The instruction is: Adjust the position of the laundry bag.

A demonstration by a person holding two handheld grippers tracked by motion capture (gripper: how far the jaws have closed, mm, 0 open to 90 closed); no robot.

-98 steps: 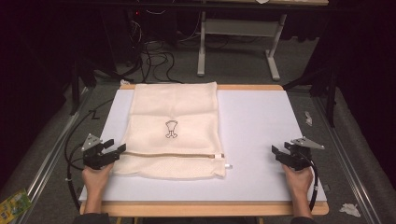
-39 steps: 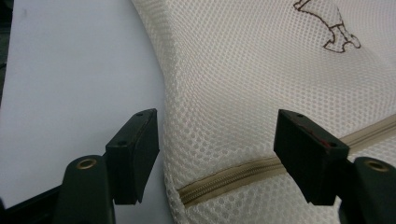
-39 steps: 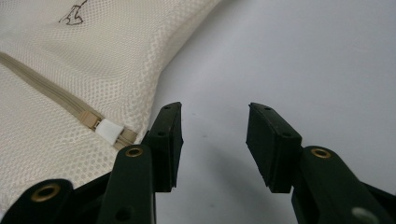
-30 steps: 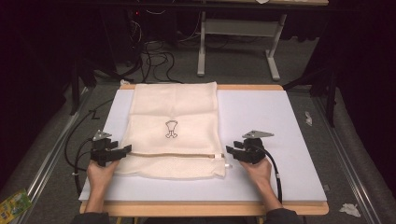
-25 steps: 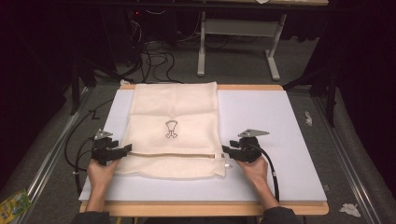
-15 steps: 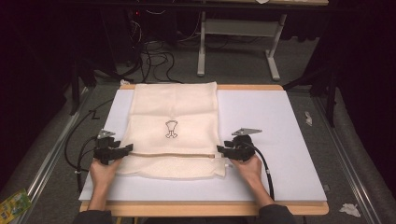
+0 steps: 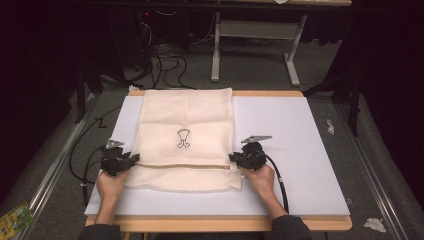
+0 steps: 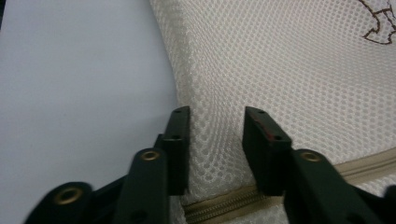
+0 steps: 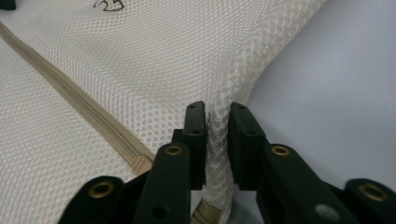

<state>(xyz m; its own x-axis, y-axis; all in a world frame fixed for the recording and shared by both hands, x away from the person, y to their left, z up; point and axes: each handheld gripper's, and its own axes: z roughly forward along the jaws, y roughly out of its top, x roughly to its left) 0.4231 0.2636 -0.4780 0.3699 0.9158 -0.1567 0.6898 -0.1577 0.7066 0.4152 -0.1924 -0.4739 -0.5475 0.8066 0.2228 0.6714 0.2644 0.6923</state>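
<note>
Pinching mesh bag (image 7: 186, 125) edges, both tools (image 7: 233, 159)

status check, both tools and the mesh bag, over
Left tool just closing, mesh bag edge bunched between its jaws. Right tool pinching the opposite edge by the zipper. Bag flat on white table, nothing obstructing.

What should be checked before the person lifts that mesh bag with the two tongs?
1. Right tongs pinching the right edge of the mesh bag: ok, mesh is bunched tight between the jaws, which have just been closing.
2. Left tongs gripping the bag's left edge: cannot tell; mesh is between the jaws, which have just been closing, but a wide gap remains.
3. Both grips level, beside the zipper: ok.
4. Bag lying flat on the white mat: ok, apart from puckers at the grips.
5. Zipper closed: ok along its visible length.
</note>
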